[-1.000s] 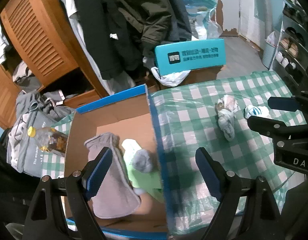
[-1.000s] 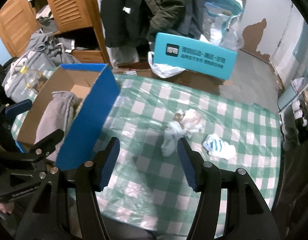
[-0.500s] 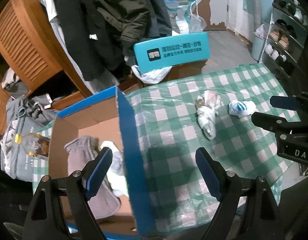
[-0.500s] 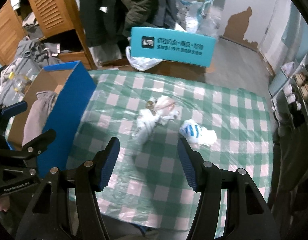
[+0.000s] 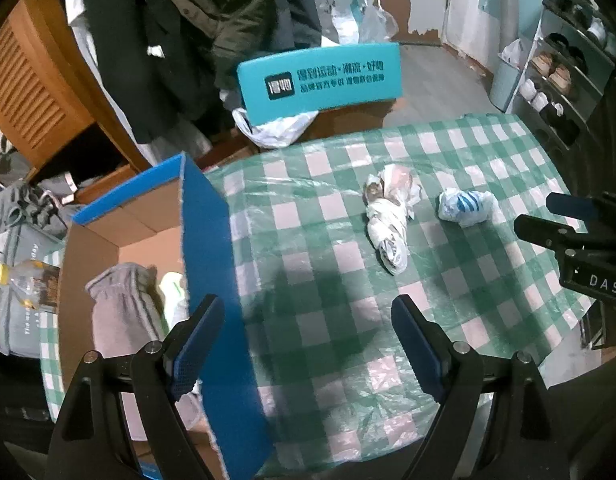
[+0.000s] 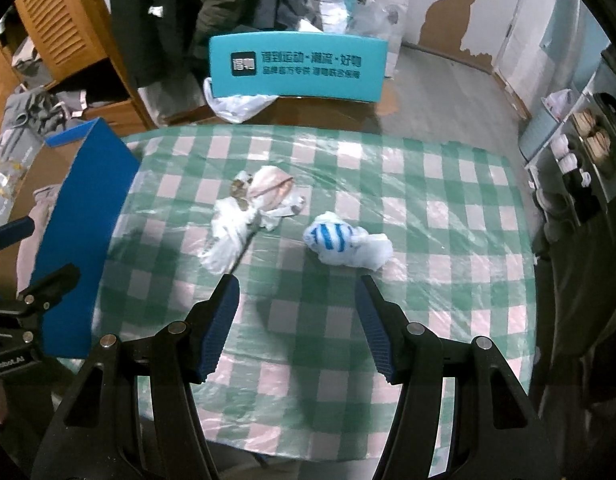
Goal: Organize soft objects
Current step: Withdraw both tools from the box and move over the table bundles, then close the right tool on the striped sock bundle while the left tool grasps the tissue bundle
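Blue box wall (image 5: 212,264) hides most of grey garment (image 5: 124,312).

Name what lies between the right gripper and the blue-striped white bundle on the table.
Only bare checked tablecloth separates the open right gripper from the blue-striped bundle; the right wrist view shows it.

We see the left gripper (image 5: 304,336): black angular arms, silver screws, ribbed blue pads (image 5: 196,344). The right gripper (image 6: 298,328) matches it.
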A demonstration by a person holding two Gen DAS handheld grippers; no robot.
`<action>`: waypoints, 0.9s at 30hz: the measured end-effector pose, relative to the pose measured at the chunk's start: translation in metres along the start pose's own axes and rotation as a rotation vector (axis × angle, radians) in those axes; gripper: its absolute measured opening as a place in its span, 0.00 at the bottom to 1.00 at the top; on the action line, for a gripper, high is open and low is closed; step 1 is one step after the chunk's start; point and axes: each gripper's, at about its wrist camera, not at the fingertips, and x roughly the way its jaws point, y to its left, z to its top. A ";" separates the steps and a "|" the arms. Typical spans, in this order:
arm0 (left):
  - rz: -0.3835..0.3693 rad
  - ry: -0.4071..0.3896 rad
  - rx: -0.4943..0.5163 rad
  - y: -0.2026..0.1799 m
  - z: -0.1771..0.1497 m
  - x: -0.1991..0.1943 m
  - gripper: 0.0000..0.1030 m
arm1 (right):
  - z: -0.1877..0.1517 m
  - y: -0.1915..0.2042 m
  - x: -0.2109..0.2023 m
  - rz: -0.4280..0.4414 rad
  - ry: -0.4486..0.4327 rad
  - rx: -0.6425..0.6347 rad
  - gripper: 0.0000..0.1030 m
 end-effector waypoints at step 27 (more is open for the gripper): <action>-0.108 0.155 -0.034 -0.028 0.037 0.091 0.84 | 0.019 -0.034 0.086 0.016 0.109 -0.028 0.58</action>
